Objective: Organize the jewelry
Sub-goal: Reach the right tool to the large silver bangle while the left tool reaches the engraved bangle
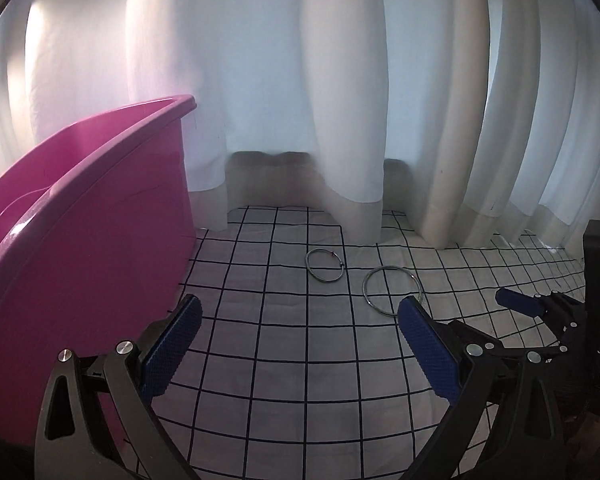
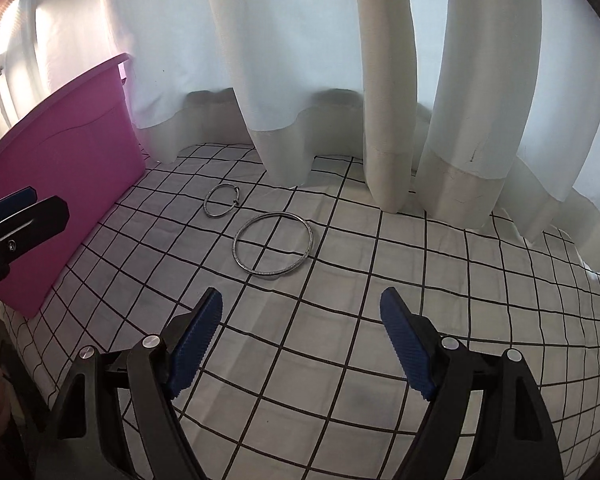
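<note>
Two metal rings lie flat on the checked cloth (image 2: 420, 280): the larger bangle (image 2: 273, 245) nearer, the smaller bangle (image 2: 222, 200), perhaps clasped, beyond. Pink tub (image 1: 100, 220) stands left, curtain (image 1: 300, 80) behind. Left tongs (image 1: 300, 340) and right tongs (image 2: 302, 340) gape wide, empty.
</note>
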Motion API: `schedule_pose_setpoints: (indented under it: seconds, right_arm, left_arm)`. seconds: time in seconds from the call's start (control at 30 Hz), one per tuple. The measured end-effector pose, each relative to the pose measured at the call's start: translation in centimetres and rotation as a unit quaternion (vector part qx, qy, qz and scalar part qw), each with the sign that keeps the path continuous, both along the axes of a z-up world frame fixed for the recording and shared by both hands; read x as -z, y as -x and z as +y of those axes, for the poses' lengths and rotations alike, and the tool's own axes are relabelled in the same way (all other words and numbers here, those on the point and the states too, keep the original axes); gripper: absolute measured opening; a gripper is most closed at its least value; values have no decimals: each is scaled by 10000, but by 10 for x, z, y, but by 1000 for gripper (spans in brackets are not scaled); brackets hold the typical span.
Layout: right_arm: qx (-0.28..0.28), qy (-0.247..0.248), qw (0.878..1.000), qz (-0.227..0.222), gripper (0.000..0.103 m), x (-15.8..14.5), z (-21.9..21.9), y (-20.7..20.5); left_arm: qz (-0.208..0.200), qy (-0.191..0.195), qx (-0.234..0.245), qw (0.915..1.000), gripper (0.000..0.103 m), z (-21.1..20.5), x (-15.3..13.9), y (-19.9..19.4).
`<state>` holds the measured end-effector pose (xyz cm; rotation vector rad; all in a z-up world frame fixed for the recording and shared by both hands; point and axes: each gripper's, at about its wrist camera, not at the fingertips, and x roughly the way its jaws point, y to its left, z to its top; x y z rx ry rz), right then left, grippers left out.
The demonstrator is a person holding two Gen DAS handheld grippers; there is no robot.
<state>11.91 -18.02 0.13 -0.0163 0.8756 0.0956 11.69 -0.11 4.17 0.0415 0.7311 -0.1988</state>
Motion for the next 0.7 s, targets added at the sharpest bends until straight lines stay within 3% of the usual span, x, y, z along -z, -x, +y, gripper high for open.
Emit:
schedule_pose_setpoints:
  seconds: [0.43, 0.7]
  right_arm:
    - [-183, 398, 9980, 454, 78, 37, 26, -53]
    - [-221, 468, 9966, 639, 78, 52, 39, -73]
  left_arm:
    - [737, 7, -428, 9964, 97, -1, 49, -72]
    - [881, -163, -604, 9941, 97, -1, 62, -95]
